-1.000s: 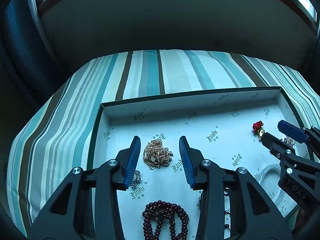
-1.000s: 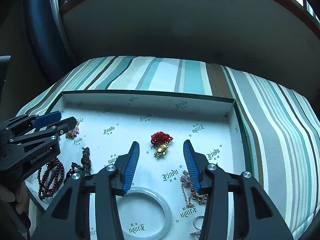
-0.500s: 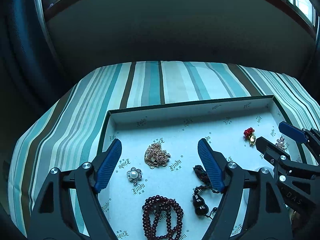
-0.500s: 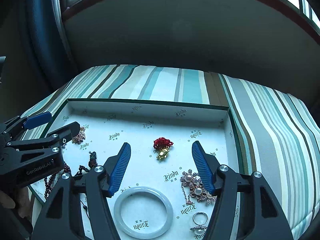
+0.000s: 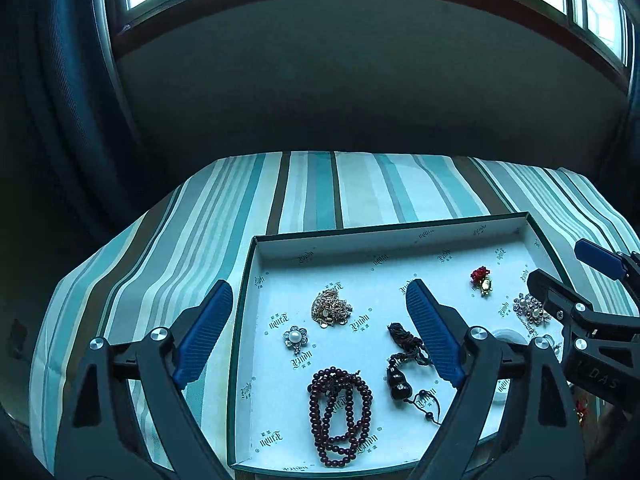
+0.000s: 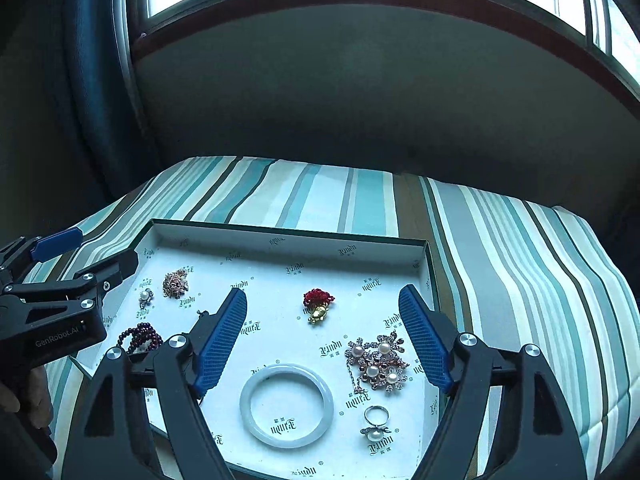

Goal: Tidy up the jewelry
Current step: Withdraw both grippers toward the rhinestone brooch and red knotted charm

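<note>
Left gripper being held wide open and empty above tray, right gripper likewise spread and empty, jewelry being displayed inside tray: gold chain, bead bracelet, white bangle, pearl brooch.

Black hand-held gripper, blue pads

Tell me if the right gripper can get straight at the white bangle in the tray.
Probably yes. The right gripper is open and holds nothing, and the white bangle lies flat just below its fingers with bare tray lining around it; the pearl brooch sits apart from it.
</note>
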The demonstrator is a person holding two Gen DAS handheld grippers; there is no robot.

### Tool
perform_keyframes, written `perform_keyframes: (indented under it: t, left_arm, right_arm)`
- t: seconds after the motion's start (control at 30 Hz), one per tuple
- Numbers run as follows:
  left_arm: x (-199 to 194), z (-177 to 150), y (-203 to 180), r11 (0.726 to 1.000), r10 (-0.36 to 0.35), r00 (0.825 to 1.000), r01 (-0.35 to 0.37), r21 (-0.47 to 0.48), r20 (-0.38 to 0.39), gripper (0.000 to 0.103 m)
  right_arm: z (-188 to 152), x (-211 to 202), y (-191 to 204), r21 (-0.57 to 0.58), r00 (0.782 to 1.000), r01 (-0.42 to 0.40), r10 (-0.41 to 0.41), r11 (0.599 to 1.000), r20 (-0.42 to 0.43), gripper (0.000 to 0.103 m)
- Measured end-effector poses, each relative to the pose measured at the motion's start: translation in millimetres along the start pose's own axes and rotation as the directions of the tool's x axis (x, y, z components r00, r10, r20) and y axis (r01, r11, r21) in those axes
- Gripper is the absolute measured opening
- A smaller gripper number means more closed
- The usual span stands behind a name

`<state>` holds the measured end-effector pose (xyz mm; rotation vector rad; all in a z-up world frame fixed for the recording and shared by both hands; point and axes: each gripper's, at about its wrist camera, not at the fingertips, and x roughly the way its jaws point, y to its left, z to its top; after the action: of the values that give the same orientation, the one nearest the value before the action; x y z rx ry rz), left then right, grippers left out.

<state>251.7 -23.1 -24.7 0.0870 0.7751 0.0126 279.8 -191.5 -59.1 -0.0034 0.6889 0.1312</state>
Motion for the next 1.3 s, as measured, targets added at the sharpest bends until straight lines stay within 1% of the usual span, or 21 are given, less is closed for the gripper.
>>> perform_keyframes:
  t: [0.1, 0.27, 0.43, 0.7, 0.83, 1.07, 1.3]
  left_arm:
    - [-14, -5, 2, 1.000, 0.002, 1.000, -0.002, -0.007, 0.005, 0.088]
    - [-35, -23, 2, 1.000, -0.011, 1.000, 0.011, -0.028, -0.001, 0.088]
    - [-54, -44, -3, 0.999, -0.022, 1.000, 0.022, -0.028, -0.009, 0.089]
    - [-74, -76, -7, 0.999, -0.033, 0.999, 0.031, -0.038, -0.035, 0.089]
    - [-81, -91, -9, 0.999, -0.040, 0.998, 0.039, -0.034, -0.047, 0.089]
    - [-89, -119, -9, 0.998, -0.050, 0.995, 0.046, -0.040, -0.082, 0.089]
    - [-85, -151, -13, 0.998, -0.053, 0.989, 0.049, -0.032, -0.137, 0.089]
  right_arm:
    - [-5, -13, -1, -0.001, 1.000, 0.004, -0.004, 1.000, 0.006, 0.077]
    - [-21, -33, -4, 0.005, 1.000, 0.012, -0.012, 1.000, 0.001, 0.077]
    - [-48, -49, -8, 0.027, 1.000, 0.019, -0.018, 0.999, -0.025, 0.077]
    - [-89, -72, -9, 0.062, 0.998, 0.030, -0.027, 0.998, -0.063, 0.077]
    - [-105, -83, -7, 0.069, 0.997, 0.034, -0.029, 0.997, -0.074, 0.077]
    - [-129, -102, 2, 0.045, 0.996, 0.052, -0.048, 0.998, -0.079, 0.077]
    - [-155, -112, 10, -0.009, 0.991, 0.082, -0.082, 0.997, -0.101, 0.077]
